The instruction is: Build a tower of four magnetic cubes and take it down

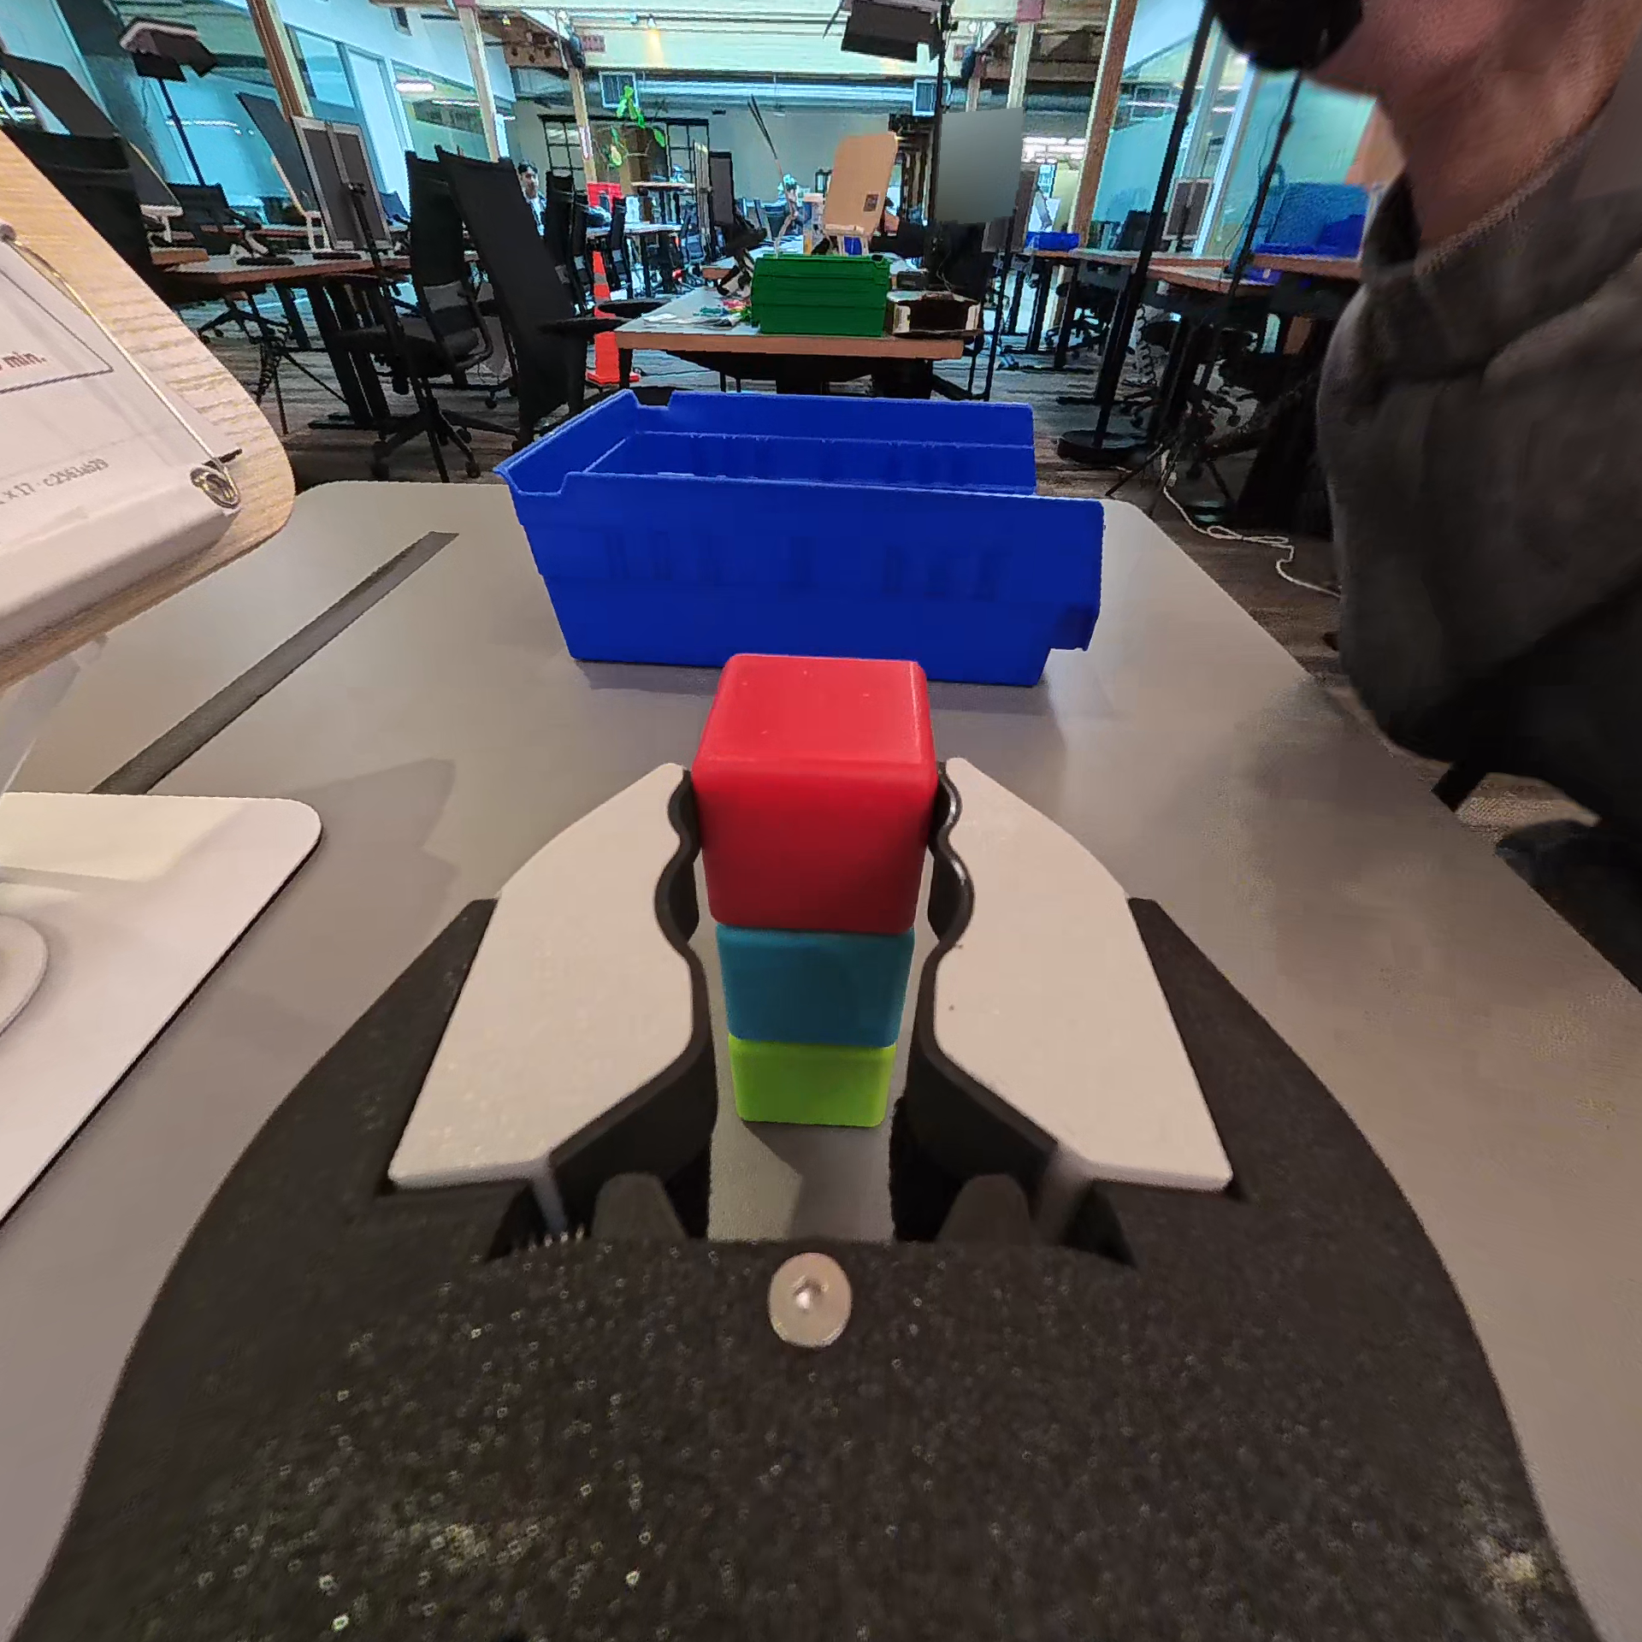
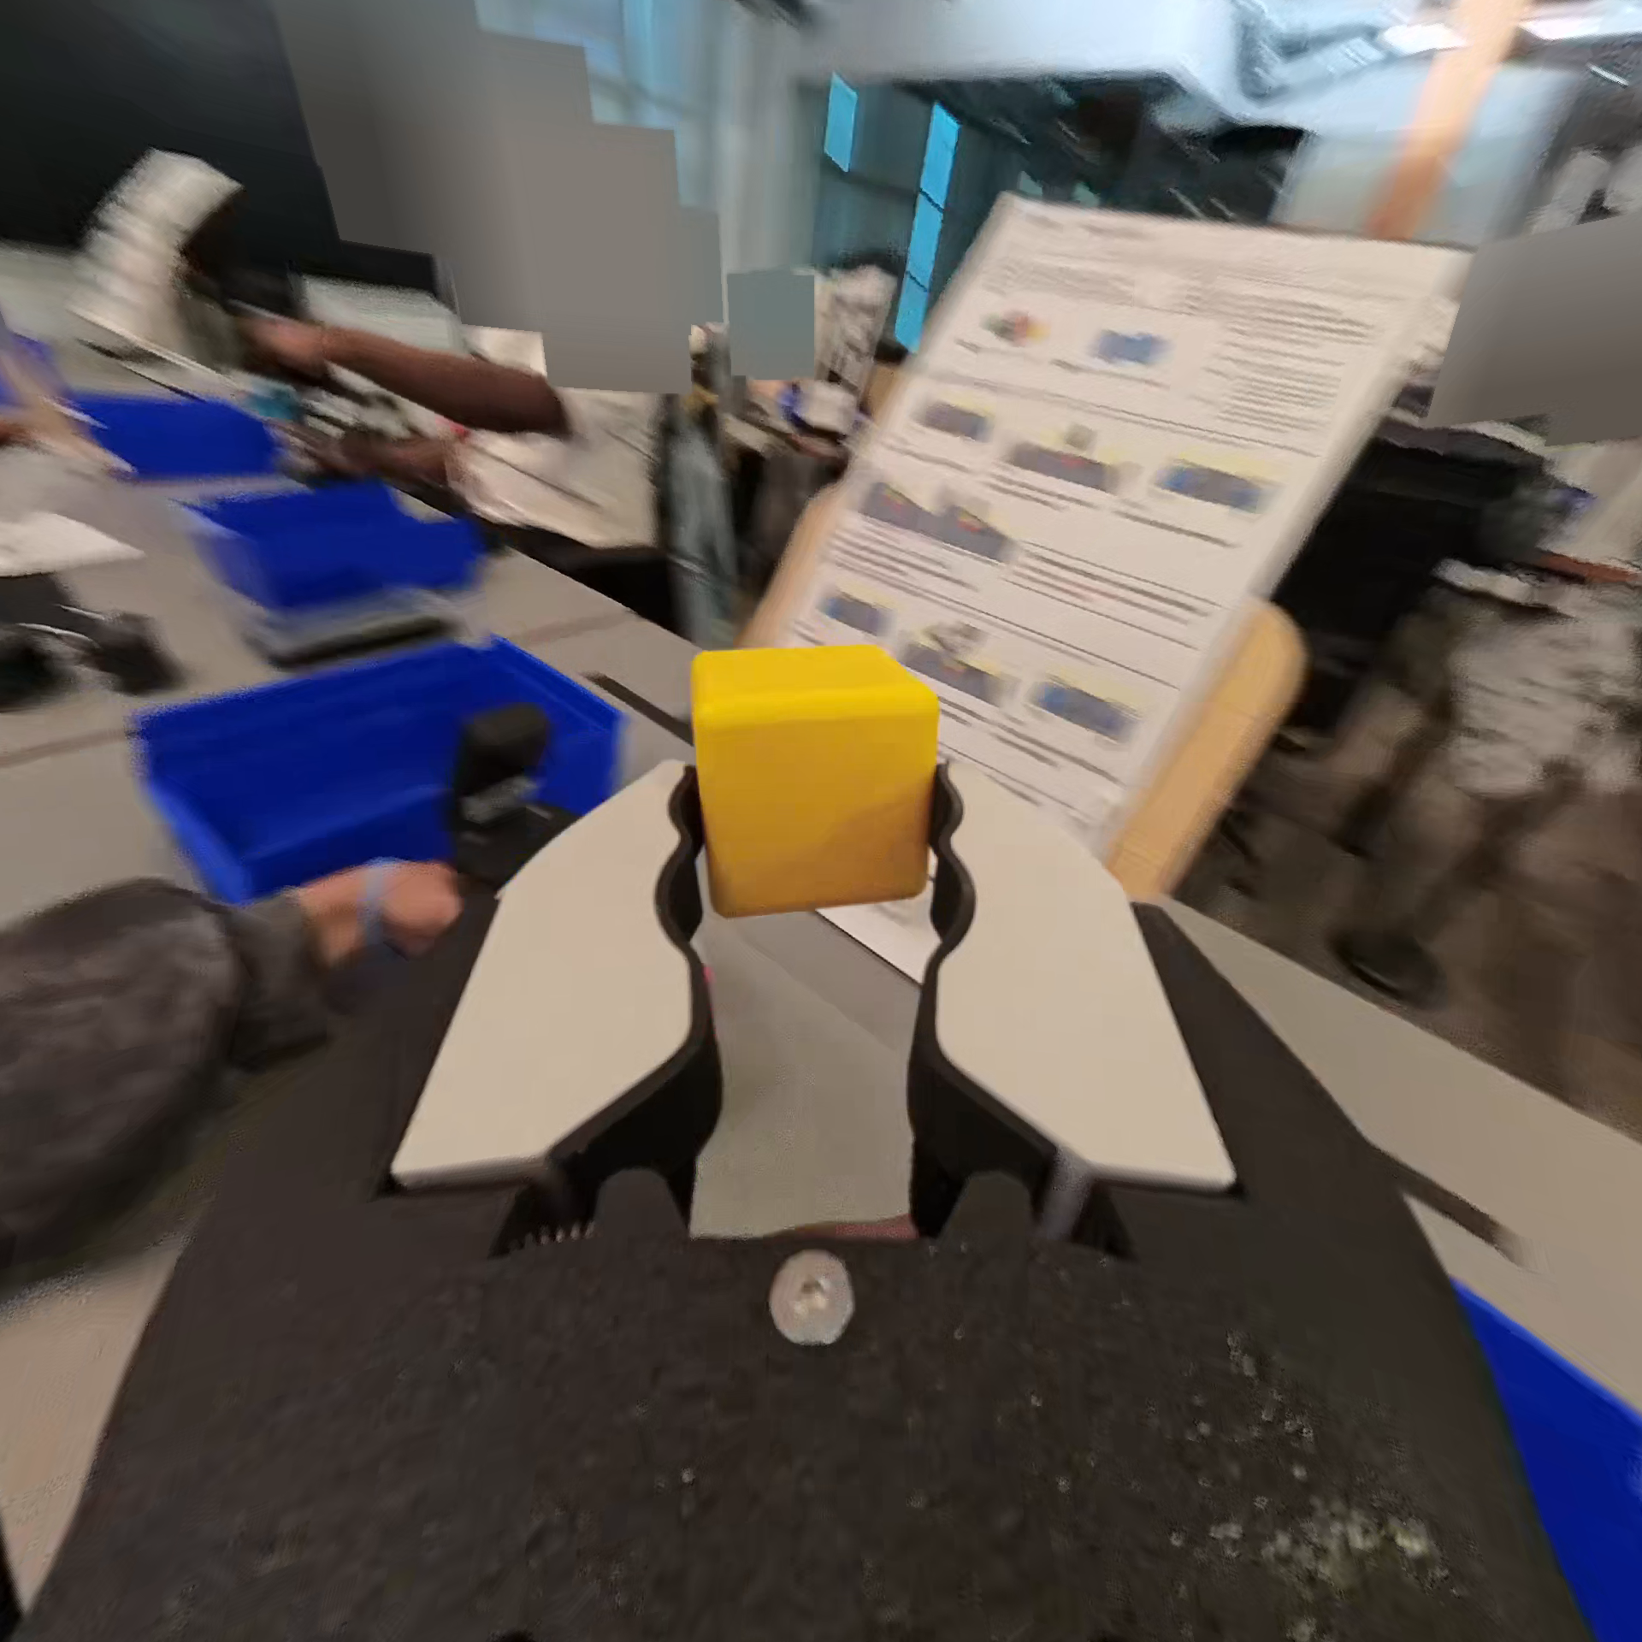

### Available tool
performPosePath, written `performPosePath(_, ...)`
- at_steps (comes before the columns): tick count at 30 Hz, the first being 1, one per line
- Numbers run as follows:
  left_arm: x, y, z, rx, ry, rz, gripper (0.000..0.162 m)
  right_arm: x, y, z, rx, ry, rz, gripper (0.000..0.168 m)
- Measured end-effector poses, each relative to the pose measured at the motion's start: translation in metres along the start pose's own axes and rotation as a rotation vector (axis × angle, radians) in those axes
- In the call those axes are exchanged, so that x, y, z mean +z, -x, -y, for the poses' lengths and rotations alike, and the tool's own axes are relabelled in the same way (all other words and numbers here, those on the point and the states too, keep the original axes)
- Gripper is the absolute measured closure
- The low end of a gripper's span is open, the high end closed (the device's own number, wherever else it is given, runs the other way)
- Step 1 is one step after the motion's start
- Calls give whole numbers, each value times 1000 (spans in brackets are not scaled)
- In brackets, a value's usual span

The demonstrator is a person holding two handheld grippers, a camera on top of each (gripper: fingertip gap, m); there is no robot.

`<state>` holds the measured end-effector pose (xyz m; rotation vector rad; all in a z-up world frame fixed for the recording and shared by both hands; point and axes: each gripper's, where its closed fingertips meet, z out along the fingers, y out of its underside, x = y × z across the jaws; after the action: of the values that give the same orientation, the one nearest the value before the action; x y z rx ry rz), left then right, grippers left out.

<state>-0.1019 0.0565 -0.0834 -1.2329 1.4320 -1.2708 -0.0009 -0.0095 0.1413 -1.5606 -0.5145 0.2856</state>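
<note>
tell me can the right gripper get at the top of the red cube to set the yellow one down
Probably yes: the red cube's top is bare, the left gripper only clamps its sides, and the right gripper holds the yellow cube.

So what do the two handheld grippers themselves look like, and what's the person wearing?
Both the left gripper and the right gripper look alike: a speckled black body with a silver screw in the middle, and two pale grey fingers edged with wavy black pads. The person wears a dark grey sleeve.
</note>
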Motion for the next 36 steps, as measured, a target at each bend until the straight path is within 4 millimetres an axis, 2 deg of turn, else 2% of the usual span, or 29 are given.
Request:
performPosePath(2,0,0,0,0,1,4,113,-24,-46,-10,-4,148,-145,119)
performPosePath(3,0,0,0,0,2,6,113,-34,-69,-23,7,243,-201,119)
performPosePath(5,0,0,0,0,3,8,113,-47,-114,-56,14,442,-291,119)
performPosePath(7,0,0,0,0,0,7,113,-50,-150,-96,66,627,-327,119)
performPosePath(9,0,0,0,-3,-3,6,113,-46,-171,-137,168,759,-306,119)
performPosePath(11,0,0,0,-4,-4,7,113,-40,-180,-177,267,877,-263,119)
performPosePath(14,0,0,0,-8,-7,6,113,-44,-185,-231,338,1070,-257,118)
performPosePath(16,0,0,0,-9,-11,5,113,-60,-181,-262,341,1225,-254,118)
performPosePath(21,0,-1,0,-9,-9,-1,113,-103,-154,-309,348,1400,-229,118)
performPosePath(25,0,-1,0,-10,-11,-2,113,-127,-139,-326,342,1440,-246,118)
performPosePath(28,0,-1,0,-10,-12,3,113,-138,-135,-337,339,1462,-266,118)
performPosePath(31,0,-2,0,-9,-9,4,113,-141,-132,-345,364,1458,-262,118)
performPosePath(34,0,-2,1,-11,-14,5,113,-139,-135,-345,348,1417,-263,118)
performPosePath(36,0,-2,0,-12,-9,7,113,-137,-136,-341,314,1374,-268,100)
